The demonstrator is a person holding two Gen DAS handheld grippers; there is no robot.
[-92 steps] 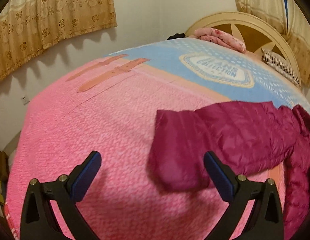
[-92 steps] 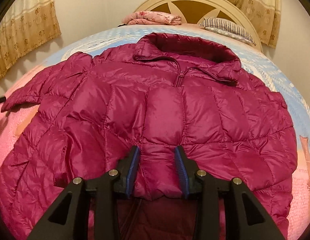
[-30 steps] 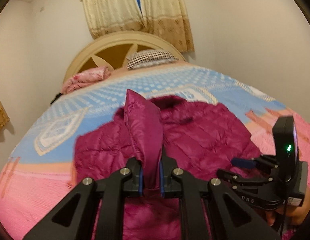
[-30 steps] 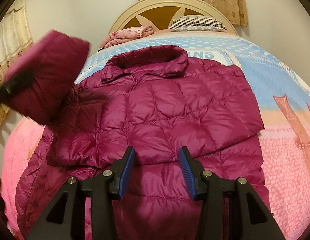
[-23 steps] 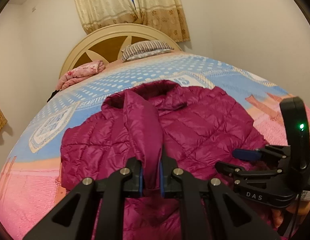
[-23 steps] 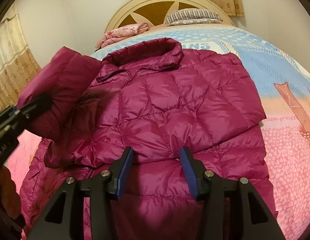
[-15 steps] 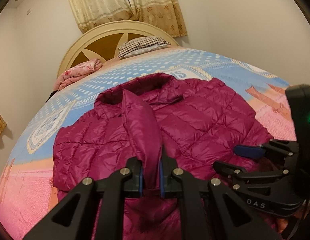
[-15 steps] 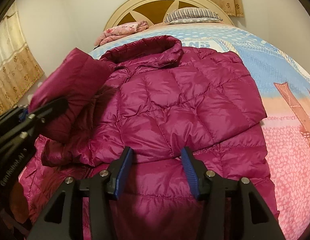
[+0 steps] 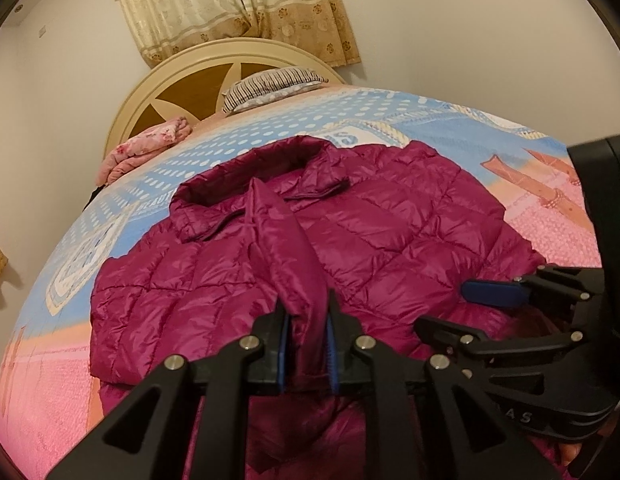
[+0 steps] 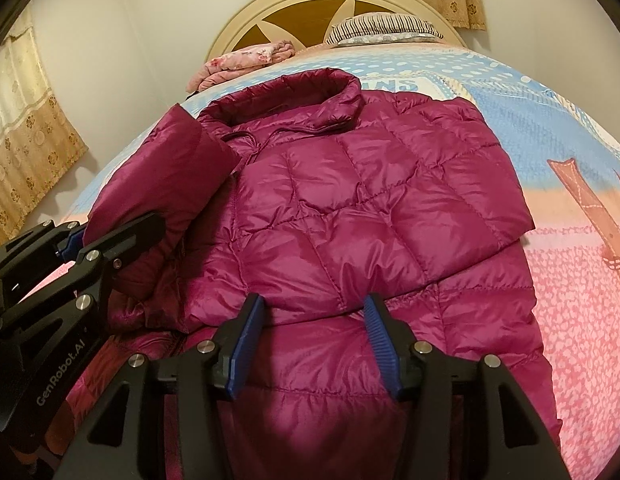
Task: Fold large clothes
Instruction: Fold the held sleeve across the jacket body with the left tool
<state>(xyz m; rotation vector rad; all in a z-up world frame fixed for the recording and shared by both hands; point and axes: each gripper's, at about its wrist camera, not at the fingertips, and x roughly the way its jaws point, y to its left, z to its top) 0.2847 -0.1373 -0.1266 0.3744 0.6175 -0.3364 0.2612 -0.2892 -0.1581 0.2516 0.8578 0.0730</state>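
Lying on the bed [image 10: 582,128], the puffy jacket [image 10: 350,200] has its sleeve [image 9: 285,248] between the left claw [image 9: 307,344], whose jaws are opening. The right claw [image 10: 314,344] hangs open.

Left claw [image 9: 307,350] points down at a slant, its blue-padded jaws just starting to open with a fold of magenta quilted puffer jacket sleeve [image 9: 287,256] between them. Right claw [image 10: 314,344] sits beside it, jaws parted, gripping nothing.

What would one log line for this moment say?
left tool: opening, sleeve between pads | right tool: open over jacket | bed: jacket part-folded
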